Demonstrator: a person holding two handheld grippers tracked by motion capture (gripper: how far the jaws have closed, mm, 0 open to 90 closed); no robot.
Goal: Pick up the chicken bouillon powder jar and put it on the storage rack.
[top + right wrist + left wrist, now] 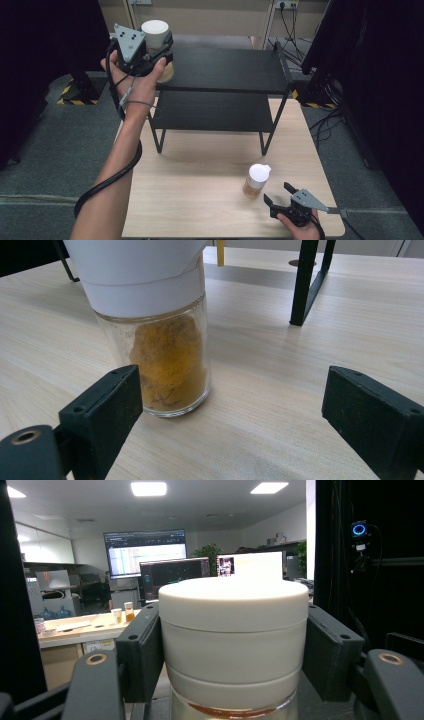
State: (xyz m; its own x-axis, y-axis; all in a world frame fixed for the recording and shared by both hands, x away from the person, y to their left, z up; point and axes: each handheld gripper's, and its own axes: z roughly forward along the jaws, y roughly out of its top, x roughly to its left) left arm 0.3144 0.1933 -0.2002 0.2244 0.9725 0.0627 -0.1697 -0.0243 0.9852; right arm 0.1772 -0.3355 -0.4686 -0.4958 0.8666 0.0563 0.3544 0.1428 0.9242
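Left tool carries a white-capped jar at the shelf's top-left corner; right tool sits gaping beside a second jar on the bench.

The left tool (159, 50) is clamped on the white cap of the held jar (156, 37), which stands upright at the left end of the black shelf's (225, 70) top board; whether its base rests on the board or hangs just off the corner cannot be told, since the hand (135, 80) covers it. In the left gripper view the jaws press the cap (233, 630) from both sides, and the amber contents are cut off at the bottom edge. The right tool (278, 195), jaws apart, lies near the bench's (200, 200) front-right corner, with the spice jar (256, 181) just ahead and to its left, upright and untouched; in the right gripper view that jar (167, 355) stands off-centre toward the left jaw, its cap top cropped.
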